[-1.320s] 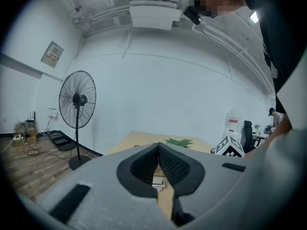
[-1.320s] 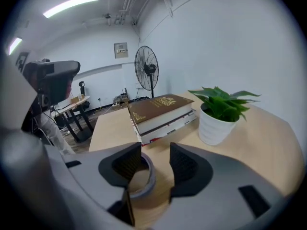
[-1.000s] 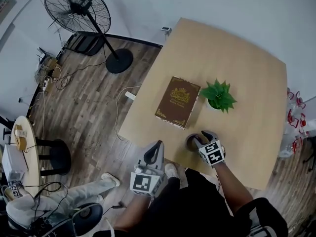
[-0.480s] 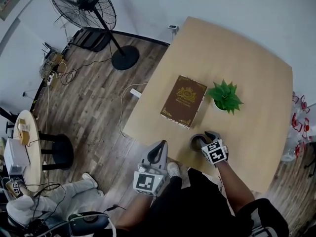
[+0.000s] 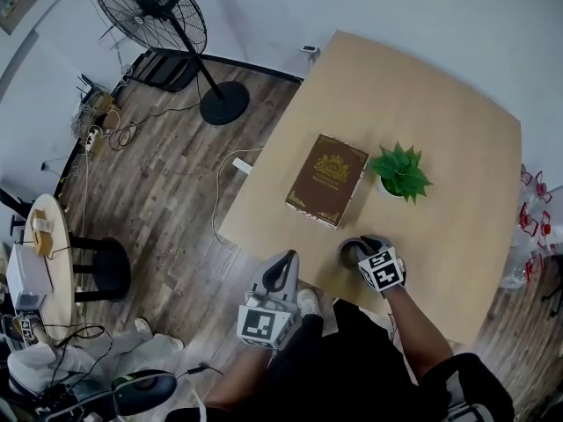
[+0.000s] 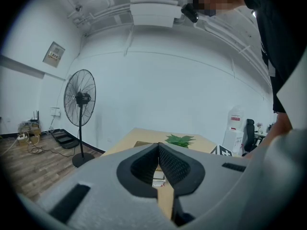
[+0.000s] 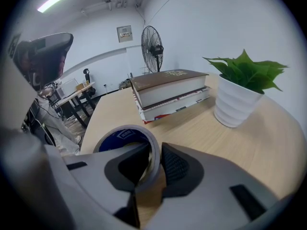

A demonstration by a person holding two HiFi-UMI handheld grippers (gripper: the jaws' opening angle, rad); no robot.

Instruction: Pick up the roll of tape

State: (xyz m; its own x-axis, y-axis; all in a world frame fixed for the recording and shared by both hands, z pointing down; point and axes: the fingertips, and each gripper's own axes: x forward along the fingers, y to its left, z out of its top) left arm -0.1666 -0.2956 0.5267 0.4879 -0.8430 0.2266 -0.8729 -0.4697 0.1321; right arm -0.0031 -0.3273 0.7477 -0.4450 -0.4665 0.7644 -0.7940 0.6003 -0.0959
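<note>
- table [image 5: 457, 121]: pale wood, rounded corners; near edge partly covered by the wearer's dark clothing [image 5: 352, 372].
- plank floor [image 5: 176, 200]: to the left of the table, strewn with cables; lower left cluttered and hard to read.
- floor fan [image 5: 151, 11]: black, round base, standing on the planks beyond the table's far-left side; top of the cage cut off in the head view.
- round side table [image 5: 48, 253]: far left, clipped by the frame edge; items on top too small to name.
- book [image 5: 327, 179]: brown cover, gilt emblem, flat at mid-table; resting on a thinner second volume [image 7: 177, 104], print there unreadable.
- potted plant [image 5: 400, 172]: green leaves, white ribbed pot, just right of the book and apart from it; pot mostly hidden under the leaves from above.
- left gripper [image 5: 277, 275]: at the table's near edge, well left of the other; jaws pressed together at the tips, nothing between.
- right gripper [image 5: 374, 251]: angled down over the table's near part; jaws closing, one inside the ring, one outside, the ring's wall between them; thin gap visible at the outer jaw, contact at the inner one hard to judge.
- roll of tape [image 7: 125, 135]: pale ring, blue inner label, on the table in front of the book; near side hidden behind the jaws, mostly covered by the gripper from above.
</note>
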